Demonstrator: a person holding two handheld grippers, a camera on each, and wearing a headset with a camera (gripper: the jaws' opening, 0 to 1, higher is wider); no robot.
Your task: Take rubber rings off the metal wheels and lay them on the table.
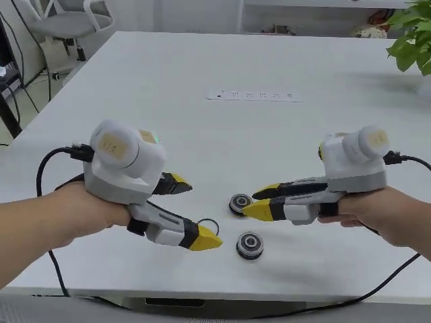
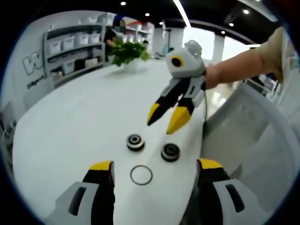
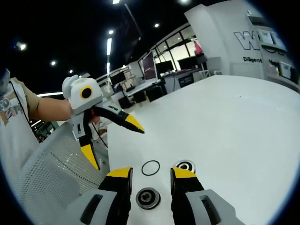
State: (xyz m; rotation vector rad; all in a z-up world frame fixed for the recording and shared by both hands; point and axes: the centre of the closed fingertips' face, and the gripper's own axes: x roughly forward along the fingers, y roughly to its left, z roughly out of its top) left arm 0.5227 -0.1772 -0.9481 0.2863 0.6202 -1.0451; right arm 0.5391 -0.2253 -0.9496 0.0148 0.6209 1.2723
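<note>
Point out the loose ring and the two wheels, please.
Ring [image 2: 131, 175], left gripper view, on the left edge of its band.
Near wheel [image 1: 250, 245], head view, on its hub.
Far wheel [image 1: 238, 202], head view, on its visible face.

Two metal wheels lie apart on the table [image 1: 168, 74] near its front edge, a little right of the middle, the rear wheel [image 1: 240, 203] behind and slightly left of the front wheel [image 1: 250, 245]. The rubber ring [image 2: 141, 166] lies flat just left of both, touching neither. The left gripper [image 1: 202, 214] is over the front-left part and the right gripper [image 1: 250, 203] over the front-right, tips facing, while a flat strip [image 1: 254, 95] lies midway towards the far edge, a plant [image 1: 412, 40] stands at the far right corner and a chair [image 1: 67, 23] beyond the far left corner.
</note>
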